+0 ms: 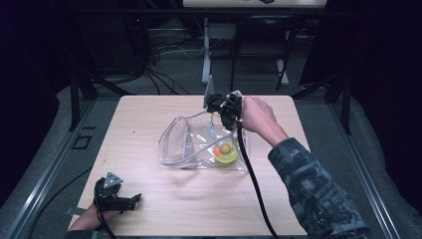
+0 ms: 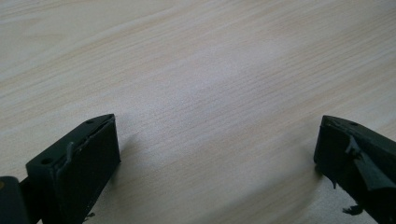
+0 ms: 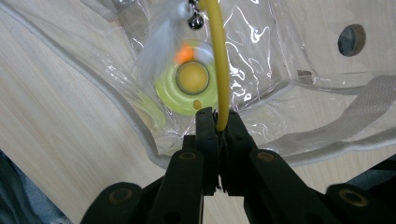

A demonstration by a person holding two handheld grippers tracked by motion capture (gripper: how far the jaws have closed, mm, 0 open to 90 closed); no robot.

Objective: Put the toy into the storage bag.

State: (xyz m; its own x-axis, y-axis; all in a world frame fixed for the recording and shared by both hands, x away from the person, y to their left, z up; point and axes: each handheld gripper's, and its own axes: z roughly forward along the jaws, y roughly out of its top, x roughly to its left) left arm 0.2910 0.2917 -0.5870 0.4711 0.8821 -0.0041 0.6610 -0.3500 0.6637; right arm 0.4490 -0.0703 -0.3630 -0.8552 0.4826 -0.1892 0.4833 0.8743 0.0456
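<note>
A clear plastic bag (image 1: 191,142) lies in the middle of the wooden table, its mouth toward the left. Inside it rests a yellow-green round toy (image 1: 226,152) with a ball in its middle and an orange bit beside it. My right gripper (image 1: 217,114) hovers over the bag's far edge, shut on a thin yellow stick (image 3: 219,56). The stick runs from the jaws over the toy (image 3: 191,84) to a small bell (image 3: 196,21) and a white feather (image 3: 159,44). My left gripper (image 1: 132,200) rests at the near left corner, open (image 2: 217,140), with bare wood between the jaws.
The bag (image 3: 289,70) has a grey webbing strap (image 3: 369,95) and a round hole (image 3: 351,39) in its side. The right gripper's black cable (image 1: 254,179) trails across the table toward the front edge. Beyond the table (image 1: 144,109) stand a desk leg, a chair and floor cables.
</note>
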